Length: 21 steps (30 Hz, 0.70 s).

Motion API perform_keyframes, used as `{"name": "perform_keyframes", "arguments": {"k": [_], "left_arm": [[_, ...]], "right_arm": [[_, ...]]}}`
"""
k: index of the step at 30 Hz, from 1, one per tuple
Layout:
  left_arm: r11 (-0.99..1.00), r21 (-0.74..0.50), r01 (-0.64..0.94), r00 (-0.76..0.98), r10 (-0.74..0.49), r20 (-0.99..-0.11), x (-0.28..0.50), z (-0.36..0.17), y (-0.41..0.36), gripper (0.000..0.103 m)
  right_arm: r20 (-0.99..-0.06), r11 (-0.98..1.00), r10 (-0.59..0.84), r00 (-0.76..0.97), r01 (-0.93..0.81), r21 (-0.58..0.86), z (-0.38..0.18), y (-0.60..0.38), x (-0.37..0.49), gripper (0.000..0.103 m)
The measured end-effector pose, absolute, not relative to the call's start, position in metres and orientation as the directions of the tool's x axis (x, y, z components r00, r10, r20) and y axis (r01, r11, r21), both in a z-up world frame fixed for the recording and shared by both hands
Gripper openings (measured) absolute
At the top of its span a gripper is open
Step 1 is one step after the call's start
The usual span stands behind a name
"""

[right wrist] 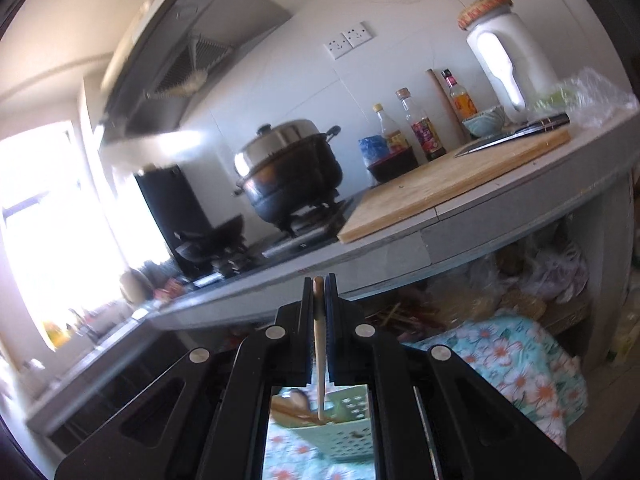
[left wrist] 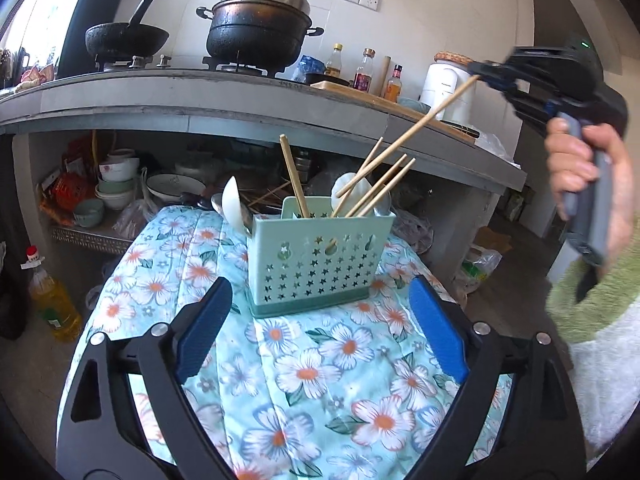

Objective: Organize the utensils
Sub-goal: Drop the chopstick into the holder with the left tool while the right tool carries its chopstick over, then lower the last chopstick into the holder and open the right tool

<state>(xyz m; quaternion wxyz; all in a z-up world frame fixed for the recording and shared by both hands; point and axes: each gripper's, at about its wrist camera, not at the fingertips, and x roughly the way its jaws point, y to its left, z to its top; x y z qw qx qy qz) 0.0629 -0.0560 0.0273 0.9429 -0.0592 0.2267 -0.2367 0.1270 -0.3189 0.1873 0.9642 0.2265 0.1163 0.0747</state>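
Right claw [right wrist: 319, 286] pinches 1 chopstick [left wrist: 412, 133] above the holder [left wrist: 316, 258].

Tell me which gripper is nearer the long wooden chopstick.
Right. The right gripper is shut on the long wooden chopstick at its upper end; the left gripper is open, low before the pale green utensil holder.

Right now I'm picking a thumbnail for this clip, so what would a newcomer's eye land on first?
Probably the long chopstick, slanting up from the mint-green utensil caddy into the right gripper, whose jaws are shut on its top end. The caddy stands on a floral cloth with more chopsticks and white spoons in it. The left gripper sits open in front of it.
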Motion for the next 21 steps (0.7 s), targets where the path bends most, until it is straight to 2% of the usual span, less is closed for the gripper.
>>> {"name": "perform_keyframes", "arguments": {"k": [7,10,11,12,13,14,15,21], "left_arm": [[0.876,-0.233,0.422,0.764,-0.482,-0.428,0.058,0.022,-0.062,0.091],[0.889,-0.224,0.399,0.774,-0.458,-0.437,0.057,0.021,-0.063,0.092],[0.894,-0.217,0.392,0.779,-0.448,-0.439,0.056,0.021,-0.064,0.092],[0.903,-0.205,0.377,0.789,-0.429,-0.439,0.055,0.022,-0.064,0.093],[0.911,-0.193,0.365,0.799,-0.413,-0.437,0.054,0.023,-0.064,0.093],[0.920,-0.174,0.351,0.812,-0.391,-0.433,0.053,0.024,-0.064,0.094],[0.926,-0.160,0.342,0.819,-0.377,-0.433,0.052,0.024,-0.065,0.094],[0.960,-0.010,0.281,0.859,-0.256,-0.444,0.052,0.029,-0.076,0.094]], "right_arm": [[-0.255,0.939,0.119,0.960,-0.025,0.342,0.157,-0.286,0.165,0.006],[-0.353,0.942,0.166,0.921,-0.042,0.333,0.130,-0.274,0.185,0.007],[-0.390,0.944,0.171,0.905,-0.038,0.327,0.122,-0.271,0.189,0.010],[-0.408,0.945,0.169,0.897,-0.030,0.327,0.117,-0.272,0.190,0.022],[-0.413,0.942,0.170,0.895,-0.024,0.336,0.115,-0.275,0.188,0.029],[-0.396,0.934,0.178,0.901,-0.028,0.355,0.115,-0.281,0.182,0.043],[-0.380,0.930,0.178,0.908,-0.029,0.365,0.118,-0.285,0.177,0.046],[-0.312,0.918,0.149,0.938,-0.013,0.397,0.137,-0.313,0.124,0.051]]}}
